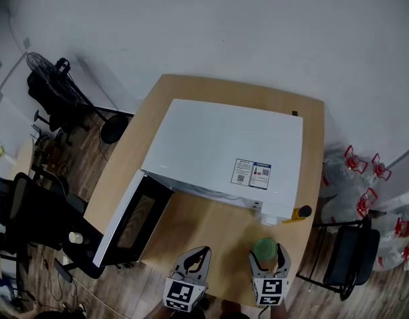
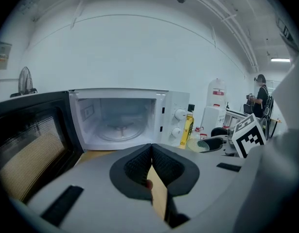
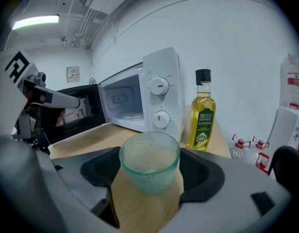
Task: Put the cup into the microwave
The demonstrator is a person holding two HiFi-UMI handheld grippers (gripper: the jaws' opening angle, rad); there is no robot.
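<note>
The pebbled green glass cup (image 3: pixel 149 161), empty, stands on the wooden table (image 3: pixel 139 212) between the right gripper's (image 3: pixel 149 174) wide jaws. At its eleven o'clock the boxy white microwave (image 3: pixel 161 76) stands open, holding only its turntable (image 2: pixel 117 130). The left gripper's (image 2: pixel 151 166) ribbed jaws meet.

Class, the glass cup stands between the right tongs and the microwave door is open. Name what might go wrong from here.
The cup stands loose on the table between the open right tongs. An off-centre squeeze may tip it or let the glass slip.
The oil bottle stands beside the microwave's dial side. A wide swing toward the cavity could knock it over.
</note>
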